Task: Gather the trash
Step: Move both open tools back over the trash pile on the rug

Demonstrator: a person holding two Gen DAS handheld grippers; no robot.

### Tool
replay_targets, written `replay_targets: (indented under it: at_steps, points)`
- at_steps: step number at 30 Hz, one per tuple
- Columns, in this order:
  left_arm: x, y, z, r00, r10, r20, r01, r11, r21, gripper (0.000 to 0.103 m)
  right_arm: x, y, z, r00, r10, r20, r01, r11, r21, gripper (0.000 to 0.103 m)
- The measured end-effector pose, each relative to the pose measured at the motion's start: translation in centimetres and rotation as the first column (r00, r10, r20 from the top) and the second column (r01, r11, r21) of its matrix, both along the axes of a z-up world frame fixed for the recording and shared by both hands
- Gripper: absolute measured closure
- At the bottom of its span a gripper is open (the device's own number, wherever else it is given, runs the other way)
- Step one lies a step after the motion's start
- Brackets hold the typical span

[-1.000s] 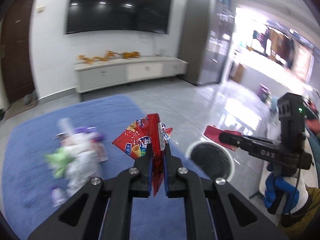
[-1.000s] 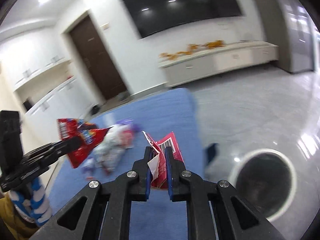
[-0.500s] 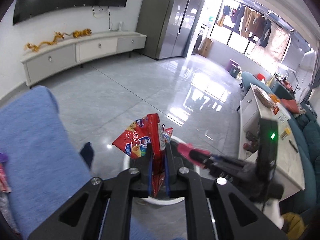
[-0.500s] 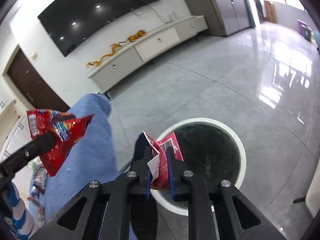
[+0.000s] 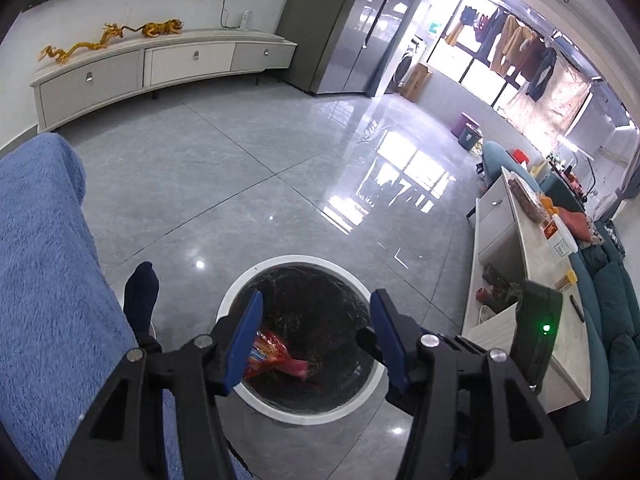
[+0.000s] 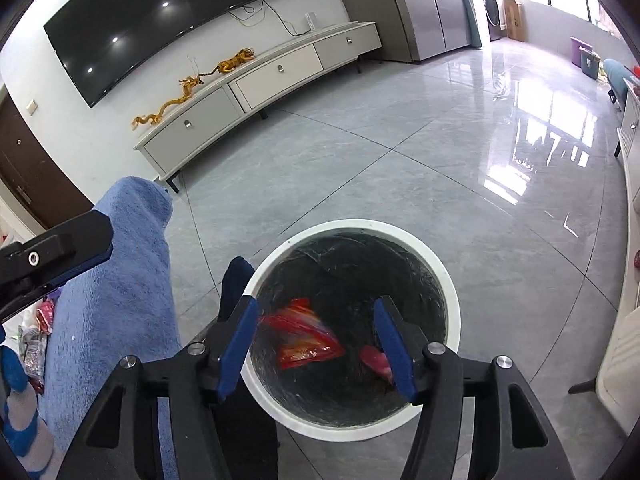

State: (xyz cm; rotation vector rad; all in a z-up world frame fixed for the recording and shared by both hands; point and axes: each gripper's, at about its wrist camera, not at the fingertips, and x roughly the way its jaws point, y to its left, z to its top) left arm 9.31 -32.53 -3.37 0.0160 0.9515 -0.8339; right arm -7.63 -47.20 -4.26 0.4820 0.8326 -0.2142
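A round white bin with a black liner (image 5: 256, 394) stands on the grey floor; it also shows in the right wrist view (image 6: 450, 280). My left gripper (image 5: 316, 320) is open and empty right above it. My right gripper (image 6: 316, 332) is open and empty above it too. A red snack wrapper (image 5: 276, 356) lies in the bin, seen in the right wrist view (image 6: 304, 336) with a smaller red wrapper (image 6: 374, 360) beside it.
A blue blanket-covered table (image 5: 40, 280) is at the left, with more wrappers (image 6: 38, 336) on it. A dark-socked foot (image 5: 140, 296) is between table and bin. A white cabinet (image 5: 520, 280) and teal sofa (image 5: 612, 320) stand at right. A TV console (image 6: 260, 80) stands at the far wall.
Both grippers swung from the table to over the bin, then opened. Both red wrappers dropped from the fingers into the bin.
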Motion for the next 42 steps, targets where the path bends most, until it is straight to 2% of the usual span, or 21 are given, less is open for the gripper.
replay_targets:
  at_steps: [4,7,13,17,22,29,35,39,42]
  points:
    - [-1.0,1.6,1.6,0.999,0.019,0.034,-0.019,1.0,-0.007,0.049,-0.1,0.0,1.1,1.0,-0.005,0.019,0.005,1.0,0.012,0.045]
    - [-2.1,3.7,3.5,0.996,0.046,0.078,-0.044,0.999,-0.025,0.049,-0.7,0.2,3.3,0.997,-0.02,0.068,0.016,0.999,0.047,0.045]
    - [-3.8,7.7,7.0,0.982,0.103,0.159,-0.095,0.994,-0.062,0.049,-2.3,2.6,10.2,0.979,0.008,0.203,-0.01,1.0,0.009,0.045]
    - [-5.3,11.3,9.8,0.959,0.159,0.233,-0.139,0.985,-0.102,0.049,-3.3,4.8,14.4,0.958,0.056,0.28,-0.048,0.998,-0.034,0.045]
    - [-7.0,16.9,13.1,0.915,0.247,0.318,-0.208,0.966,-0.151,0.049,-5.0,8.2,18.9,0.92,0.123,0.371,-0.095,0.991,-0.093,0.04]
    - [-10.4,26.3,17.2,0.805,0.399,0.439,-0.337,0.917,-0.215,0.049,-6.8,12.7,23.1,0.859,0.232,0.457,-0.177,0.971,-0.161,0.037]
    - [-12.4,33.2,18.1,0.728,0.478,0.491,-0.426,0.877,-0.222,0.049,-7.3,15.8,24.5,0.816,0.31,0.487,-0.246,0.95,-0.191,0.037]
    - [-13.1,37.4,17.4,0.698,0.53,0.481,-0.484,0.845,-0.228,0.049,-6.8,17.3,24.1,0.806,0.346,0.481,-0.287,0.938,-0.195,0.037]
    - [-13.0,39.7,16.1,0.692,0.557,0.46,-0.521,0.826,-0.216,0.049,-6.0,18.9,23.3,0.798,0.39,0.459,-0.336,0.921,-0.197,0.037]
